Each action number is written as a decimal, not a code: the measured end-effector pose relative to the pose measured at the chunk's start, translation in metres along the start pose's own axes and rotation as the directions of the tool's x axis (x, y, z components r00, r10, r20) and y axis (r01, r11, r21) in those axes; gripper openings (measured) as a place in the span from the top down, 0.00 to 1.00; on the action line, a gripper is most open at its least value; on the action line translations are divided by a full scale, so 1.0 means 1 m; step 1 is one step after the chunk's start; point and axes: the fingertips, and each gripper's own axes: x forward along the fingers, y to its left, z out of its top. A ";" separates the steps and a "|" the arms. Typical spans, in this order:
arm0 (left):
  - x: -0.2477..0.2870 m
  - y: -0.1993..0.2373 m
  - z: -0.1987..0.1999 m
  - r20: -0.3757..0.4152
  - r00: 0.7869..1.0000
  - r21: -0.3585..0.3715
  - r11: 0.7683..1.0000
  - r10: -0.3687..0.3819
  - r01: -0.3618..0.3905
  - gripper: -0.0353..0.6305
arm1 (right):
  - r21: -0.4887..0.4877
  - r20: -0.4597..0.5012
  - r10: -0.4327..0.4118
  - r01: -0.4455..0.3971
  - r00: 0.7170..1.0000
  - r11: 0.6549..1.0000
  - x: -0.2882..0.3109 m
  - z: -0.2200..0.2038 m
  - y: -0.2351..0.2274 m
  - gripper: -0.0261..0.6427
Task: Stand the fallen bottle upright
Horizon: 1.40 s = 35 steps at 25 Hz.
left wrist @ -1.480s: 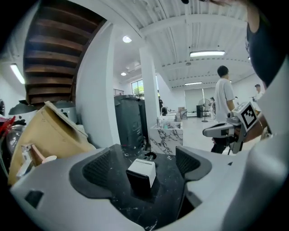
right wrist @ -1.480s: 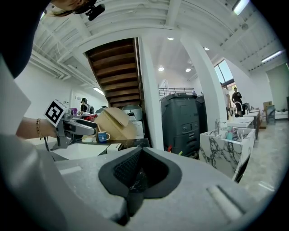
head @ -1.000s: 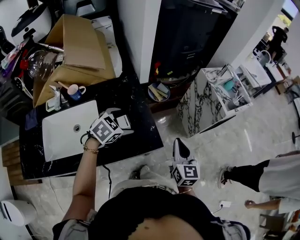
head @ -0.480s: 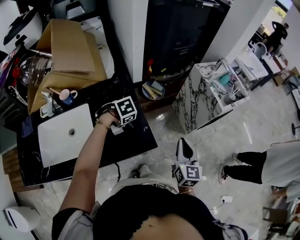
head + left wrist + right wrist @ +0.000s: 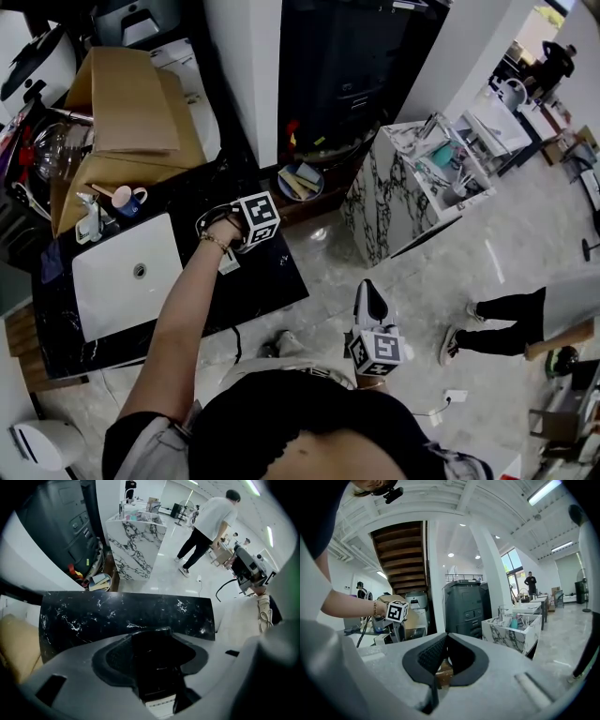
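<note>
Closing the left tongs (image 5: pixel 157 663) straight down on the dark bottle (image 5: pixel 152 644), pads against its sides, just above the black counter (image 5: pixel 93 616). Holding the right tongs (image 5: pixel 445 660) pinched together, empty, well apart.

I see the bottle (image 5: pixel 157 667): dark, with a pale printed label. It rests on the black marble counter (image 5: pixel 93 616), tilt unclear.
</note>
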 end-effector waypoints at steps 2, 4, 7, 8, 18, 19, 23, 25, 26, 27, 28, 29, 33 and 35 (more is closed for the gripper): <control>0.001 0.002 0.001 0.017 1.000 -0.018 1.000 -0.019 0.020 0.61 | -0.002 -0.002 0.004 -0.004 1.000 1.000 0.001 0.000 0.000 0.95; 0.004 0.002 0.003 0.049 0.997 -0.058 0.997 -0.055 0.057 0.62 | -0.006 -0.004 0.012 -0.012 1.000 1.000 0.002 0.001 0.000 0.95; 0.007 0.000 0.006 0.098 0.990 -0.118 0.986 -0.105 0.116 0.65 | -0.006 -0.009 0.028 -0.028 1.000 1.000 0.004 0.000 0.003 0.95; 0.006 0.000 0.005 0.108 0.988 -0.117 0.986 -0.108 0.121 0.65 | -0.006 -0.011 0.034 -0.034 0.999 0.999 0.004 -0.001 0.005 0.95; -0.016 -0.006 -0.009 0.283 0.955 -0.142 0.981 -0.086 0.131 0.75 | -0.018 -0.021 0.098 -0.099 0.995 0.995 0.011 -0.005 0.022 0.95; -0.020 -0.007 -0.011 0.305 0.949 -0.148 0.981 -0.075 0.125 0.75 | -0.021 -0.022 0.105 -0.106 0.994 0.994 0.012 -0.005 0.025 0.95; -0.037 -0.006 -0.021 0.414 0.910 -0.185 0.978 -0.014 0.099 0.77 | -0.029 -0.025 0.131 -0.132 0.991 0.991 0.017 -0.005 0.033 0.95; -0.047 -0.005 -0.028 0.480 0.877 -0.218 0.971 0.017 0.101 0.78 | -0.033 -0.027 0.144 -0.145 0.989 0.989 0.019 -0.005 0.038 0.95; -0.051 -0.005 -0.032 0.516 0.856 -0.235 0.966 0.033 0.105 0.78 | -0.036 -0.028 0.151 -0.152 0.988 0.988 0.020 -0.005 0.040 0.95; -0.056 -0.004 -0.035 0.554 0.831 -0.252 0.961 0.050 0.110 0.79 | -0.039 -0.030 0.157 -0.158 0.987 0.987 0.021 -0.006 0.042 0.95; -0.061 -0.003 -0.037 0.592 0.803 -0.270 0.956 0.070 0.115 0.79 | -0.042 -0.033 0.163 -0.165 0.986 0.985 0.022 -0.006 0.044 0.95; -0.066 -0.002 -0.039 0.629 0.772 -0.289 0.950 0.094 0.120 0.80 | -0.045 -0.035 0.169 -0.171 0.985 0.984 0.023 -0.007 0.046 0.95; -0.089 0.005 -0.046 0.742 0.627 -0.376 0.921 0.237 0.096 0.80 | -0.052 -0.039 0.189 -0.190 0.981 0.980 0.026 -0.007 0.054 0.95; -0.097 0.005 -0.050 0.776 0.550 -0.416 0.906 0.308 0.080 0.80 | -0.056 -0.042 0.197 -0.199 0.979 0.978 0.026 -0.007 0.057 0.95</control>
